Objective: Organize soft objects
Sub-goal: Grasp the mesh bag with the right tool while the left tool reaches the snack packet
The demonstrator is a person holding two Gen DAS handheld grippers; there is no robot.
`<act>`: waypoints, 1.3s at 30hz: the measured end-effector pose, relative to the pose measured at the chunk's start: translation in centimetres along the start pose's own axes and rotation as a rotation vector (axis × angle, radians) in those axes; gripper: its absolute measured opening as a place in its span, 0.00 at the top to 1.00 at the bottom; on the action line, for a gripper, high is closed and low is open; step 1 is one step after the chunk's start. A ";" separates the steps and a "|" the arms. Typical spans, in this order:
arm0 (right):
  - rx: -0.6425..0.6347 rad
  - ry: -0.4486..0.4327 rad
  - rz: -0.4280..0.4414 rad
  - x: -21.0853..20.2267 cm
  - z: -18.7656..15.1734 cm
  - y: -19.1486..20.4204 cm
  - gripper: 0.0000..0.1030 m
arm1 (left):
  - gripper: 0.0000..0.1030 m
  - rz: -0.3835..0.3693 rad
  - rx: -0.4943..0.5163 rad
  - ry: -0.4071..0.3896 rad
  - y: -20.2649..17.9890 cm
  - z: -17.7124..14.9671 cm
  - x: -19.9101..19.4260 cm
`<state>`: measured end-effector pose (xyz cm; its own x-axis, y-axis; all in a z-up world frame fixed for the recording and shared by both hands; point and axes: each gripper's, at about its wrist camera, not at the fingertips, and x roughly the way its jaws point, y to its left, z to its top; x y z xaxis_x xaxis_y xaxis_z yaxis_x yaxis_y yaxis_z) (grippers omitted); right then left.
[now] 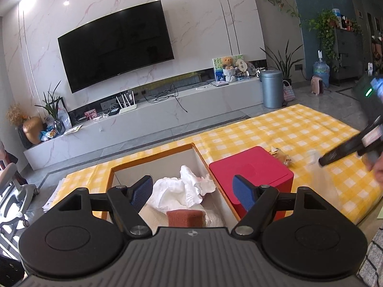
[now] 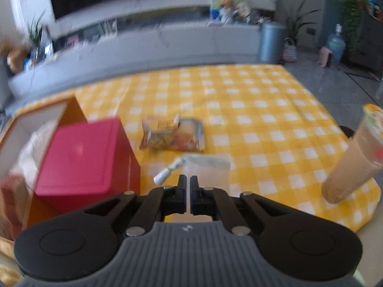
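Note:
An open box with an orange rim (image 1: 153,154) holds crumpled white cloth (image 1: 172,191) and a red-brown sponge (image 1: 185,217). My left gripper (image 1: 192,183) hangs open just above that box, nothing between its blue pads. My right gripper (image 2: 188,179) is shut on a thin clear plastic pouch (image 2: 210,174) with a white spout (image 2: 165,175), held above the yellow checked cloth (image 2: 239,95). In the left wrist view the right gripper (image 1: 322,161) comes in from the right, blurred. A crinkled snack packet (image 2: 172,134) lies on the cloth beyond it.
A closed red box (image 2: 88,153) stands against the open box's right side. A tall sealed drink cup (image 2: 352,157) stands at the cloth's right edge. Past the table's far edge are a TV cabinet (image 1: 167,110) and a grey bin (image 1: 271,88).

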<state>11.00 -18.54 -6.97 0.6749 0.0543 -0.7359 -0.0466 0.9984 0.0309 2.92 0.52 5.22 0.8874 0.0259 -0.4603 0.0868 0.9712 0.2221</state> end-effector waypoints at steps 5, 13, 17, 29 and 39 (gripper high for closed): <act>0.022 -0.046 0.015 2.4 -2.6 -1.3 0.19 | 0.13 0.003 0.022 -0.022 -0.5 0.1 -0.4; 0.186 0.098 -0.015 6.0 -2.7 -4.1 0.06 | 0.13 -0.131 0.005 0.023 -1.3 -0.2 0.1; 0.168 0.135 0.031 7.0 -3.4 -3.7 0.06 | 0.13 -0.206 -0.001 0.022 -2.0 -0.2 -0.2; 0.036 0.193 0.029 8.8 -3.6 -1.1 0.07 | 0.13 -0.279 -0.011 0.041 -4.3 0.4 -0.6; -0.026 0.176 -0.013 9.5 -3.9 -1.3 0.21 | 0.13 -0.255 0.119 0.078 -10.3 0.7 -0.8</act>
<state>14.54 -19.34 -16.63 0.5361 0.0358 -0.8434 -0.0594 0.9982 0.0046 1.60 -9.65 3.88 0.7928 -0.1932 -0.5781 0.3597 0.9139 0.1880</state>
